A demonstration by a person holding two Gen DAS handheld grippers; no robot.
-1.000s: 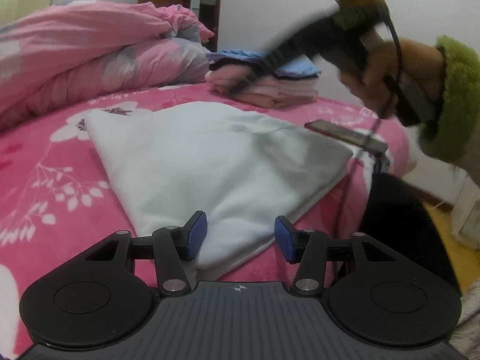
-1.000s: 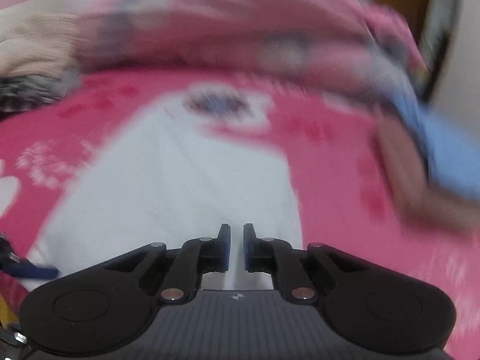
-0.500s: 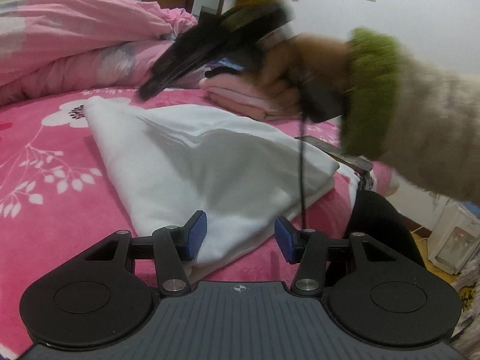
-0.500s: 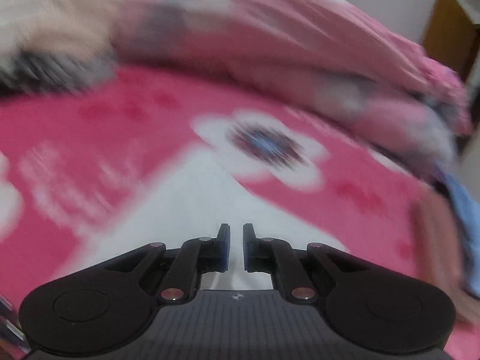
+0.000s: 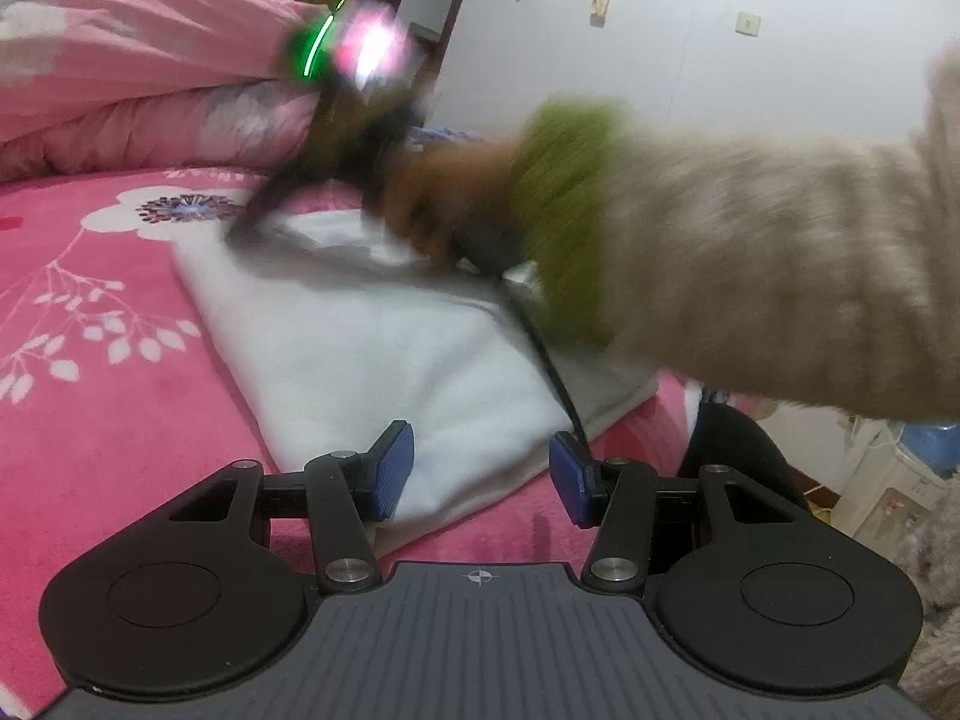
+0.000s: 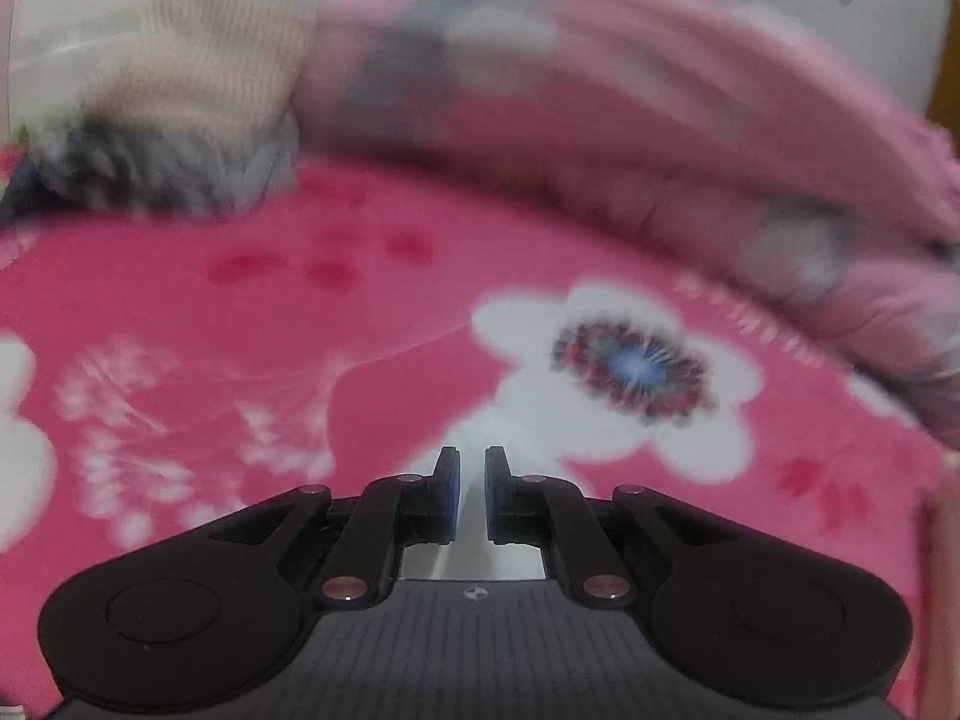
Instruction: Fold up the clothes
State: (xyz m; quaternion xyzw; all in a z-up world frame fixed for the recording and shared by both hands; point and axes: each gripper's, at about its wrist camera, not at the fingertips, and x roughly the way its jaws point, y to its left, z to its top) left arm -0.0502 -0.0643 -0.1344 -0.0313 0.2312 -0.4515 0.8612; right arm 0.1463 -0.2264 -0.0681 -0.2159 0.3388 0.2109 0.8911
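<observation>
Over white garment (image 5: 384, 360): right gripper (image 6: 472, 492) now at far corner, nearly closed; left gripper (image 5: 480, 468) unmoved, spread.

A folded garment (image 5: 384, 360) lies on the bedsheet (image 5: 108, 360), its near corner at the bed's front edge — just ahead of the left gripper (image 5: 480, 468). The right gripper (image 6: 472, 492) sits over the garment's far corner. Behind, along the bed's far side — a heaped quilt (image 5: 138, 84).

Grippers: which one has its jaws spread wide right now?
The left gripper: its blue pads stand far apart over the white cloth's near edge. The right gripper shows only a narrow slit.
</observation>
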